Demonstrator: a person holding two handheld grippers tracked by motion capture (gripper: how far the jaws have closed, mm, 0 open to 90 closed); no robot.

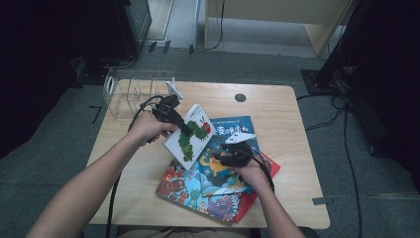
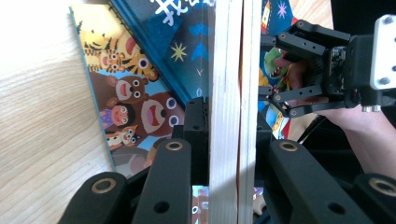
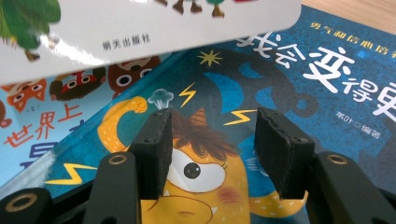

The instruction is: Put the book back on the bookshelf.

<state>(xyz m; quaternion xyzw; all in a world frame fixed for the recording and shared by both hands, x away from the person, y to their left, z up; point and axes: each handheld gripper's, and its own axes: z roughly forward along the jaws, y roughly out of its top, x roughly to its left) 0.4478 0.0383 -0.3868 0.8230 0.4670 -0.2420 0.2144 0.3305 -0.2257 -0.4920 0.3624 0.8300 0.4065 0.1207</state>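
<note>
Wooden table (image 1: 277, 106), left gripper (image 1: 184, 128) jaws clamped on white caterpillar book (image 1: 190, 140), right gripper (image 1: 222, 159) jaws apart, empty over blue book (image 1: 233, 130)

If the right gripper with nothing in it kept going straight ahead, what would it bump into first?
Probably the dark blue picture book with the orange one-eyed monster, lying just under and ahead of the open right gripper. The white caterpillar board book hangs further on, though depth is hard to judge.

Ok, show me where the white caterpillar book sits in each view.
High view: white caterpillar book at centre, tilted, gripped by the left tool.
Left gripper view: its page edge upright between the jaws.
Right gripper view: its white cover across the top.
Shared landmark: dark blue book.
</note>
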